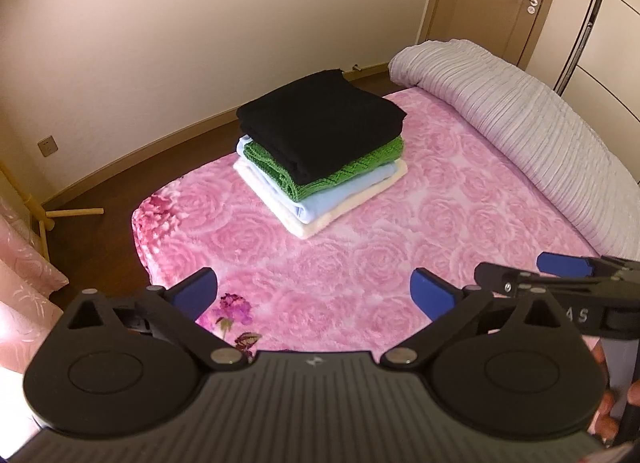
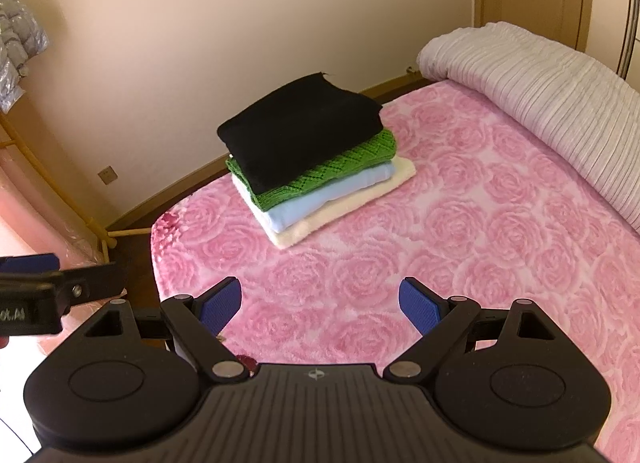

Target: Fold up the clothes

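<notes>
A: Where is the stack sitting?
B: On the bed, well ahead of both tools.
A: The tools?
B: Left tool and right tool are hovering spread, holding nothing.

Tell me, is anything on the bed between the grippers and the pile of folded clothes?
No. Only bare pink blanket lies between the open left gripper, the open right gripper and the pile of folded clothes. The rolled grey quilt sits off to the right, out of the way.

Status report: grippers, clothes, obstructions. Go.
Left gripper open, empty. Right gripper open, empty. Folded stack on pink blanket, black garment on top. Nothing blocking.
</notes>
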`<action>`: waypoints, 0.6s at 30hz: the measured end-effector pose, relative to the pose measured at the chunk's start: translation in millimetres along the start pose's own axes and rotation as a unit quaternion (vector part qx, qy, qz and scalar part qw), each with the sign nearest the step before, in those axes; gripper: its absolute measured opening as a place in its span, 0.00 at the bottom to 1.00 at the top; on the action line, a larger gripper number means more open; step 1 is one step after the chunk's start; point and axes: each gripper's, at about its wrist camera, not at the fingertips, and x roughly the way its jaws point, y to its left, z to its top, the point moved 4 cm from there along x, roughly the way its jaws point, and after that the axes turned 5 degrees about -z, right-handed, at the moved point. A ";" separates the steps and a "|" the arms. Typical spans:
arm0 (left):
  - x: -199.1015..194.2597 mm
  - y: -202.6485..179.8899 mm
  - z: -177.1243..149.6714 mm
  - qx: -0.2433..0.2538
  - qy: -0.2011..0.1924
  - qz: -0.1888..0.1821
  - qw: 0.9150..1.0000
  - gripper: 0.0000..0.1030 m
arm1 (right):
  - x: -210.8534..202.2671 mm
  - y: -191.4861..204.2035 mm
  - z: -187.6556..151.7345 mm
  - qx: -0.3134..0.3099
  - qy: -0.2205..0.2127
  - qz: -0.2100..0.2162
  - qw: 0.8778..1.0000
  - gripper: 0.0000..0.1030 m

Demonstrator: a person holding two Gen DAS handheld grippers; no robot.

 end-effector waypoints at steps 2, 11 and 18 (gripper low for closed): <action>4.7 -0.2 2.0 0.001 0.003 0.006 1.000 0.99 | 4.5 -2.7 3.4 0.003 0.002 0.000 1.000 0.86; 35.9 -5.4 14.6 -0.007 0.018 0.018 1.000 0.99 | 23.6 -15.6 13.5 0.005 0.018 -0.015 1.000 0.86; 53.5 -5.4 21.3 -0.011 0.014 0.038 0.999 0.99 | 40.5 -25.7 23.1 0.006 0.034 -0.041 0.999 0.86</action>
